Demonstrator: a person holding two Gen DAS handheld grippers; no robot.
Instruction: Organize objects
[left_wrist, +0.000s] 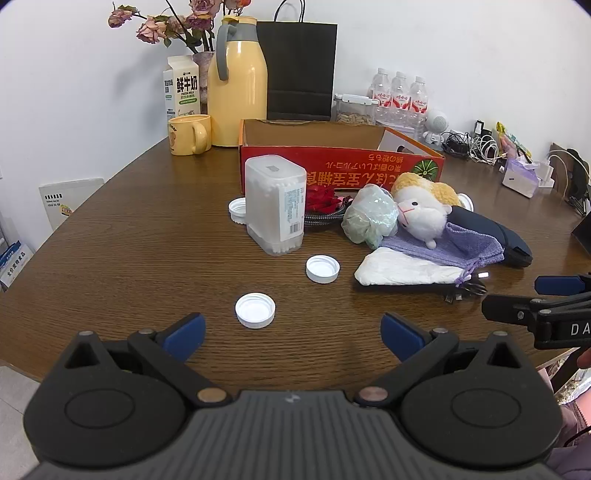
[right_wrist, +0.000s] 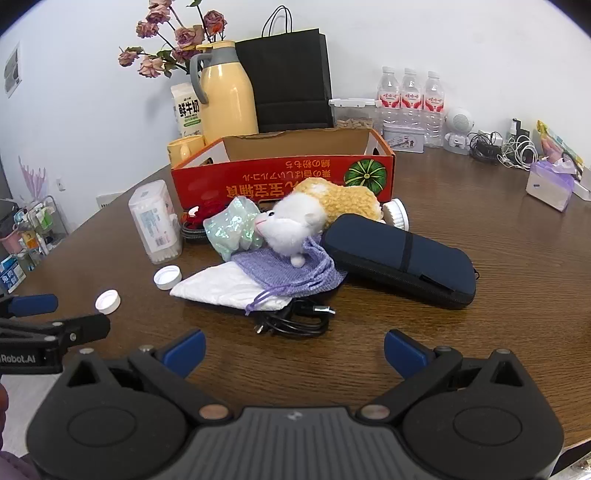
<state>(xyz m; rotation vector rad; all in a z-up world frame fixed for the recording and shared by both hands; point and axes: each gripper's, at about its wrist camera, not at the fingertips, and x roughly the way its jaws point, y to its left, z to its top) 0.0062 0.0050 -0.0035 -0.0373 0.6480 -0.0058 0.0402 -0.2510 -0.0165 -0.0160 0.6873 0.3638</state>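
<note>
My left gripper (left_wrist: 293, 334) hangs open over the brown table (left_wrist: 147, 236), with a white cap (left_wrist: 255, 310) lying just beyond its fingers. A second cap (left_wrist: 322, 269) and a clear cotton-swab box (left_wrist: 275, 206) stand farther on. My right gripper (right_wrist: 294, 350) is open too, empty, just short of a coiled black cable (right_wrist: 295, 321). Behind the cable lies a pile: white packet (right_wrist: 225, 288), purple pouch (right_wrist: 288, 269), plush toy (right_wrist: 295, 221), shiny green bag (right_wrist: 232, 229), navy case (right_wrist: 399, 262). An open red cardboard box (right_wrist: 284, 177) stands behind the pile.
Along the back wall stand a yellow thermos (left_wrist: 236, 85), mug (left_wrist: 190, 134), milk carton (left_wrist: 183, 88), black paper bag (left_wrist: 299, 70) and water bottles (left_wrist: 399, 96). A tissue pack (right_wrist: 550, 184) and tangled cables (right_wrist: 513, 151) sit at the far right. The table's curved edge runs close on the left.
</note>
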